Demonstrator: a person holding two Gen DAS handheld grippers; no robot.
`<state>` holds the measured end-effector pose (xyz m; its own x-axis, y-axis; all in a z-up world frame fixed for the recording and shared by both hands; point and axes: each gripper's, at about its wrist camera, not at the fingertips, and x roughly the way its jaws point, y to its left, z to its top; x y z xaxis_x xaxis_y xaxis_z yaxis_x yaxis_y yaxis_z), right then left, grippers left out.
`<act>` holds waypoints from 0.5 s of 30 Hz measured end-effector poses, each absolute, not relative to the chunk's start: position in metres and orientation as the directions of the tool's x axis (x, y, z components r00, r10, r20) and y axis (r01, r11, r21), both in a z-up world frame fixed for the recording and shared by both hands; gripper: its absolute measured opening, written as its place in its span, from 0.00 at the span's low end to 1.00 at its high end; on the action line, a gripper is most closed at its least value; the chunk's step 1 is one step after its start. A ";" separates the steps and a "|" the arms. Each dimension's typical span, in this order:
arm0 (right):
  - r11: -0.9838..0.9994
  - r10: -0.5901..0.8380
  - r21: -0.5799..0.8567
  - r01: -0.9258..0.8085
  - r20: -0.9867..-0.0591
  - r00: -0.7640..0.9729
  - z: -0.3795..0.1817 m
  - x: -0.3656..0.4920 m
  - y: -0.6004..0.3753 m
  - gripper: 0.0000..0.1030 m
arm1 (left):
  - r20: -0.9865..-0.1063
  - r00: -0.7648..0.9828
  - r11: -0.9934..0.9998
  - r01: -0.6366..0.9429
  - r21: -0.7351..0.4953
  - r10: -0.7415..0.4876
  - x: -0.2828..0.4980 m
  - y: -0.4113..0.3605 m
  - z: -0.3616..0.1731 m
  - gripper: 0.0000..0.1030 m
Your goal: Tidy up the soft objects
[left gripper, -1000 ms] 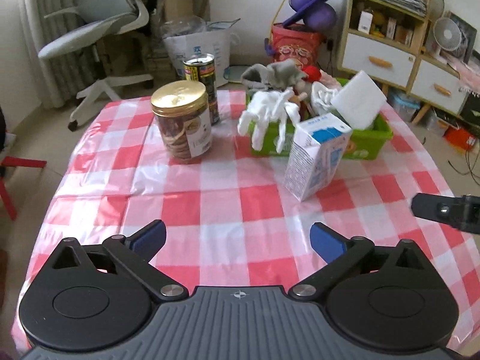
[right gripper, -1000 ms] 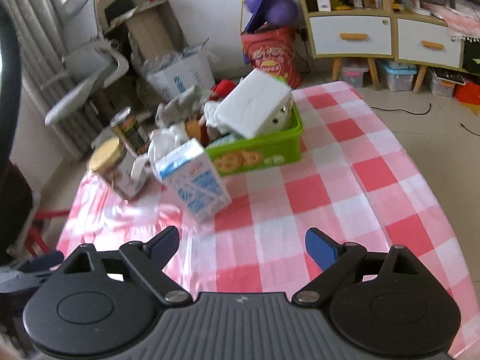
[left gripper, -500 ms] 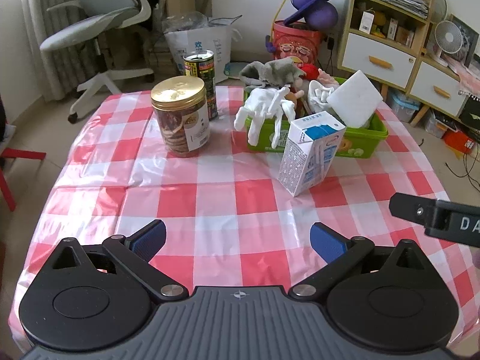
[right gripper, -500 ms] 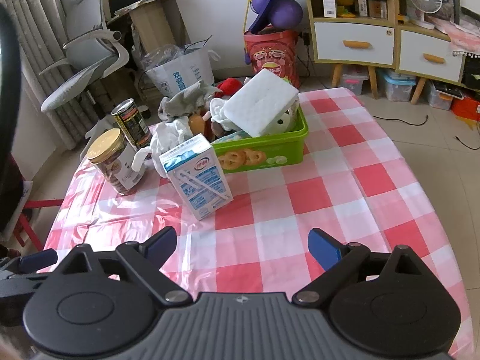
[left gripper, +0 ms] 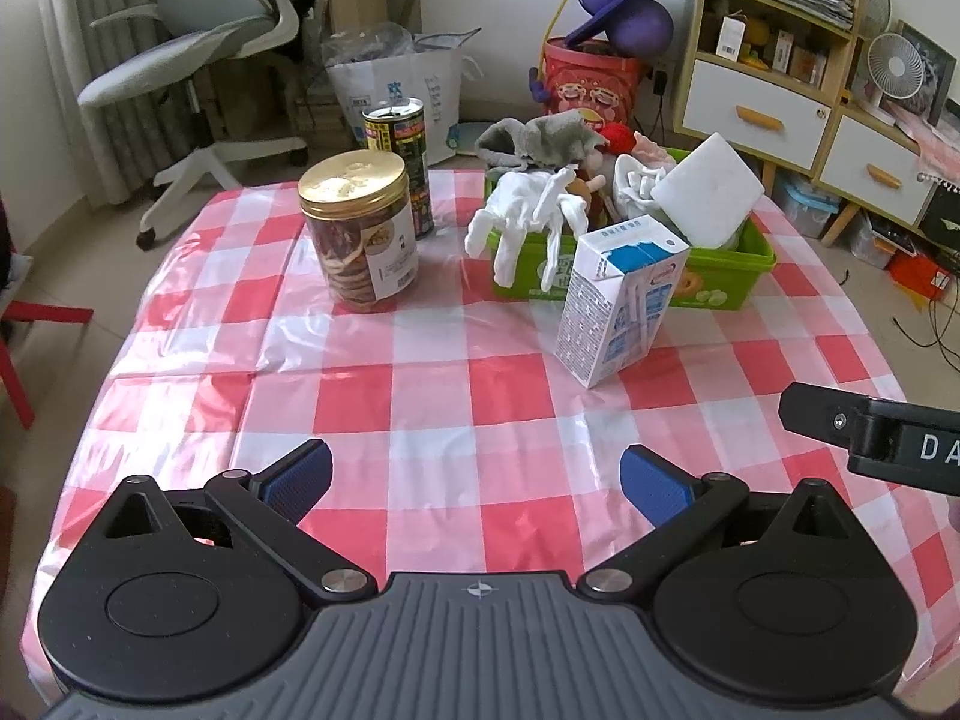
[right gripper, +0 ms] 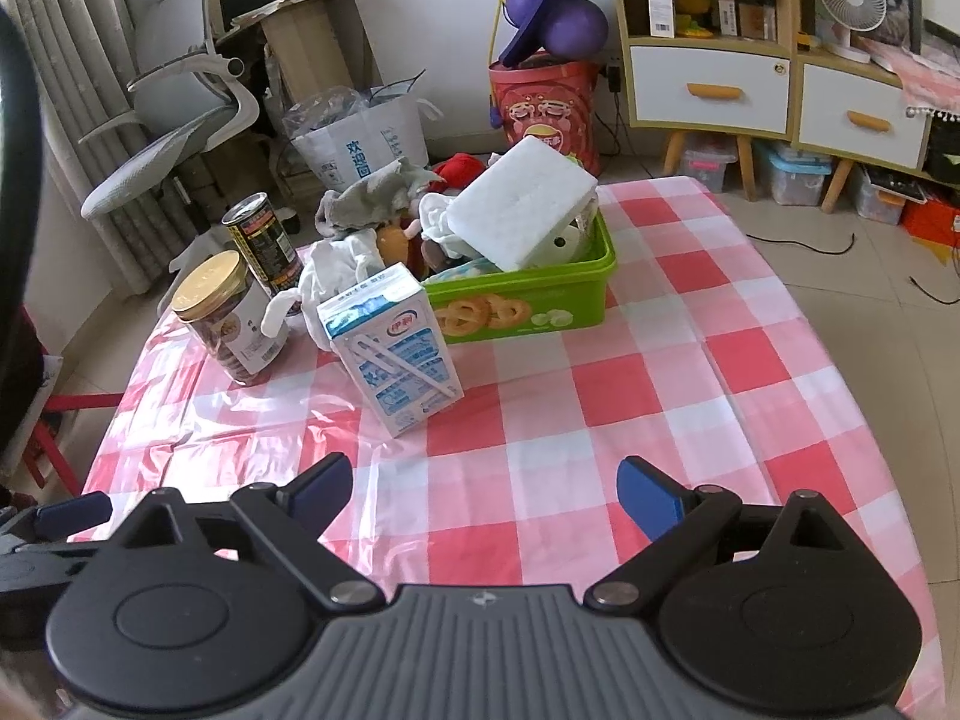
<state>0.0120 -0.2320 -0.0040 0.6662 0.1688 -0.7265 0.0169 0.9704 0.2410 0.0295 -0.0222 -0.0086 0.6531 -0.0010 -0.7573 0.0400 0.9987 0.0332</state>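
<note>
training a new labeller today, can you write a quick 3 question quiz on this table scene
1. True or false: the white glove hangs over the rim of the green bin.
2. Which container stands nearest the left gripper? A) milk carton B) gold-lidded jar C) dark can
3. Fill in: neither the left gripper nor the right gripper holds anything; both are ____.

Key
1. True; its fingers dangle down the bin's outer wall.
2. A; the carton stands in front of the bin, closer than the jar or can.
3. Open, above bare checked tablecloth.
</note>
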 end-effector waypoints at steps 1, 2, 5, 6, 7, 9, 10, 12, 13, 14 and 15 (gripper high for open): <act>0.971 0.166 0.239 0.018 -0.727 0.666 -0.004 0.012 -0.232 0.75 | -0.758 0.652 0.999 0.041 0.033 -0.002 0.029 -0.022 -0.009 0.95; 0.971 0.165 0.237 0.019 -0.728 0.665 -0.004 0.012 -0.232 0.75 | -0.758 0.653 0.999 0.040 0.031 -0.003 0.029 -0.022 -0.008 0.95; 0.973 0.164 0.229 0.009 -0.727 0.667 -0.004 0.011 -0.231 0.75 | -0.755 0.656 0.999 0.038 0.029 -0.003 0.030 -0.022 -0.007 0.95; 0.975 0.162 0.224 0.007 -0.727 0.667 -0.004 0.011 -0.231 0.75 | -0.754 0.657 0.999 0.036 0.029 -0.002 0.030 -0.022 -0.007 0.95; 0.975 0.161 0.222 0.007 -0.727 0.668 -0.004 0.011 -0.231 0.75 | -0.755 0.656 0.999 0.036 0.028 -0.002 0.030 -0.022 -0.007 0.95; 0.974 0.163 0.228 0.010 -0.727 0.668 -0.004 0.012 -0.231 0.75 | -0.758 0.653 0.999 0.036 0.020 -0.008 0.030 -0.021 -0.007 0.95; 0.973 0.165 0.231 0.010 -0.727 0.666 -0.004 0.012 -0.231 0.75 | -0.757 0.653 0.999 0.037 0.017 -0.011 0.030 -0.021 -0.007 0.95; 0.973 0.166 0.231 0.011 -0.731 0.661 -0.005 0.013 -0.229 0.75 | -0.756 0.655 0.999 0.038 0.023 -0.007 0.029 -0.021 -0.006 0.95; 0.973 0.165 0.229 0.010 -0.731 0.662 -0.004 0.013 -0.228 0.75 | -0.756 0.655 0.999 0.036 0.028 -0.002 0.029 -0.021 -0.007 0.95; 0.974 0.166 0.228 0.008 -0.731 0.662 -0.004 0.012 -0.227 0.75 | -0.756 0.654 0.999 0.036 0.030 -0.001 0.029 -0.020 -0.007 0.95; 0.974 0.166 0.227 0.005 -0.730 0.663 -0.004 0.012 -0.227 0.75 | -0.757 0.654 0.999 0.038 0.025 -0.006 0.029 -0.020 -0.007 0.95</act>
